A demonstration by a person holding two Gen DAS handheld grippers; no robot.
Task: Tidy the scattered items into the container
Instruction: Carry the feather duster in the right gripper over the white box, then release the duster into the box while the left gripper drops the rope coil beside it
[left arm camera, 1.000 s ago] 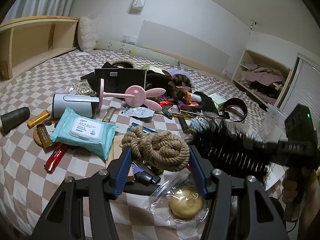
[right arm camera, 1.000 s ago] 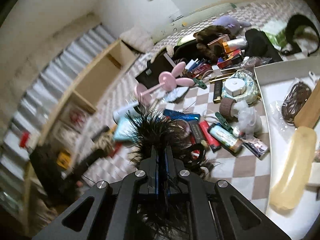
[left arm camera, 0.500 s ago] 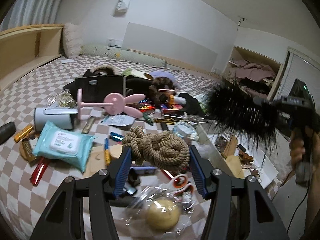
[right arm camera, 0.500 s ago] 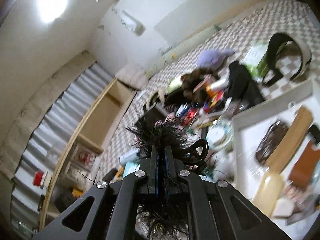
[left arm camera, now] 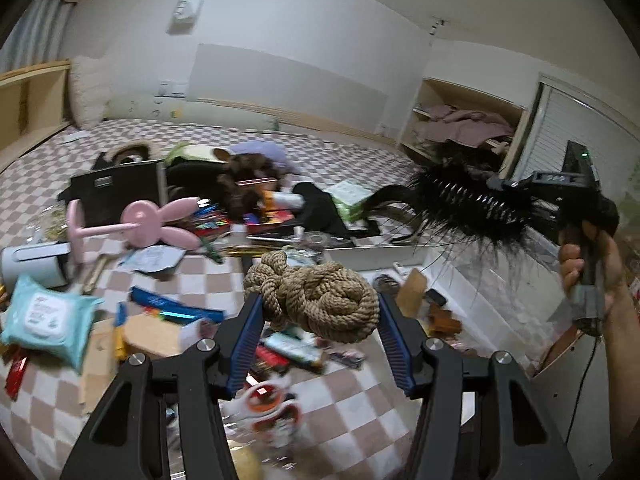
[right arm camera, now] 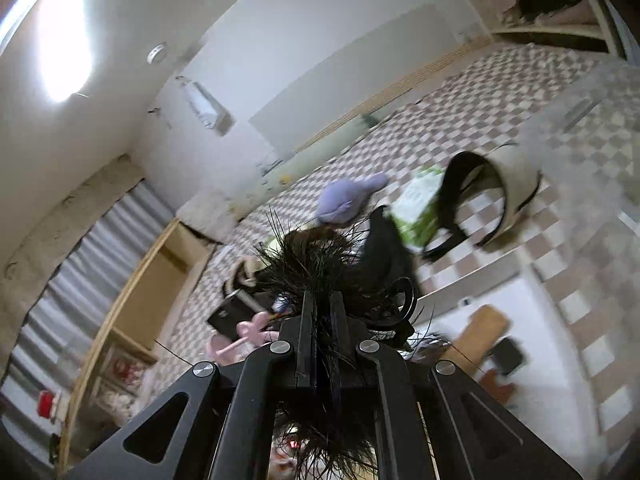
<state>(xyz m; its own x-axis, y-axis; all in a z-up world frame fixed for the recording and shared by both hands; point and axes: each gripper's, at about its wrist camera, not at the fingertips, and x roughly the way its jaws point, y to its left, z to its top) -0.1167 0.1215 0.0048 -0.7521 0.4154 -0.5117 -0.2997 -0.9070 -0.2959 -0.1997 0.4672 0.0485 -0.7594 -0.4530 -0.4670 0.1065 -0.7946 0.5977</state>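
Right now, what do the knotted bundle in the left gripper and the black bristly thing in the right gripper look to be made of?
Knotted bundle: twisted natural-fibre rope, likely jute or hemp; tan, matte, coarse strands visible. Black bristly thing: fine dark feathers or synthetic filaments, wispy and matte, around a core with pale spikes; which one is unclear. The left gripper and right gripper each clamp theirs.

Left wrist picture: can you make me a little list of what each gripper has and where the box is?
left gripper: fingers shut on the rope bundle
right gripper: shut on the black feathery thing
white container: on the checked bed cover, below the feathery thing, already holding a few items
still scattered: pink bunny fan, blue wipes pack
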